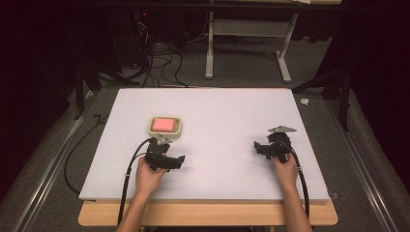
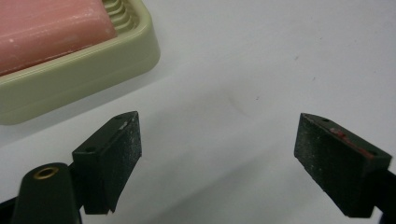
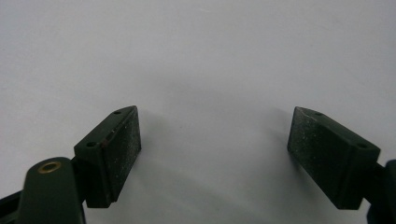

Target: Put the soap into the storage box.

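We see left gripper (image 2: 218,158) gaping wide, empty, near soap (image 2: 46,30) in dish (image 2: 84,70); right gripper (image 3: 214,154) likewise, tabletop's (image 1: 217,111) right edge.

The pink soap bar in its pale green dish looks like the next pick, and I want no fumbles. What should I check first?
1. Left gripper open: ok, jaws wide apart.
2. Left gripper empty: ok.
3. Pink soap bar seated in the pale green plastic dish: ok.
4. Left jaws lined up on the soap: not ok, the dish lies off to the upper left in the left gripper view.
5. Right gripper open and away from the dish: ok.
6. Soap slipperiness: cannot tell.
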Motion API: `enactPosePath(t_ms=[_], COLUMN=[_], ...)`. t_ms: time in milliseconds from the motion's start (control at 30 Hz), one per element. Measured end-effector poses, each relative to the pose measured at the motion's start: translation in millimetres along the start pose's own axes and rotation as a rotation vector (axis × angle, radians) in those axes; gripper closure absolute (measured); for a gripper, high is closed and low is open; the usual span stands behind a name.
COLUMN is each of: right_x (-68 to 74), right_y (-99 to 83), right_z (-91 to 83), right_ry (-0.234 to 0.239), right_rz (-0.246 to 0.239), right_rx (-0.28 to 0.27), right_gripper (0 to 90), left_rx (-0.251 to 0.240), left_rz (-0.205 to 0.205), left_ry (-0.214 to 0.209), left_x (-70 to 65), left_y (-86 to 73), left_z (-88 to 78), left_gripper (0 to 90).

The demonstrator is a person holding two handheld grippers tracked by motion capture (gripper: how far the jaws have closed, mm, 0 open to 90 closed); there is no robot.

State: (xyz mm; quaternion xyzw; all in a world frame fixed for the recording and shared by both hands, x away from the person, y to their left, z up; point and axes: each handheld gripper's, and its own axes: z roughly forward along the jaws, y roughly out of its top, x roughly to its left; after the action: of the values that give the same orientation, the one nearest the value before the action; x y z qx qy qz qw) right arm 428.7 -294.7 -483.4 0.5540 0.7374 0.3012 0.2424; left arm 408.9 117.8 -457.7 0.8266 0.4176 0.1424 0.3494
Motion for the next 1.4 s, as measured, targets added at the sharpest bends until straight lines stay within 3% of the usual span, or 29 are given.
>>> enactPosePath(t_ms=[1000, 1167, 1300, 1400], right_x=[0.1, 0.0, 0.1, 0.1], right_y=[0.0, 0.0, 0.0, 0.0], right_z=[0.0, 0.0, 0.0, 0.0], right_ry=[-0.001, -0.001, -0.001, -0.002], right_rz=[0.001, 0.0, 0.0, -0.001], right_rx=[0.0, -0.001, 0.0, -0.001], right_gripper=[18.2, 18.2, 18.2, 18.2], left_rx=[0.034, 0.021, -0.041, -0.041], left_rz=[0.043, 0.039, 0.028, 0.029], left_ry=[0.05, 0.045, 0.032, 0.033], left_x=[-10.1, -9.8, -7.2, -7.3], left_y=[-5.1, -6.0, -14.0, -14.1], left_z=[25.8, 27.4, 28.6, 28.6], left_gripper=[15.5, 15.2, 13.9, 14.0])
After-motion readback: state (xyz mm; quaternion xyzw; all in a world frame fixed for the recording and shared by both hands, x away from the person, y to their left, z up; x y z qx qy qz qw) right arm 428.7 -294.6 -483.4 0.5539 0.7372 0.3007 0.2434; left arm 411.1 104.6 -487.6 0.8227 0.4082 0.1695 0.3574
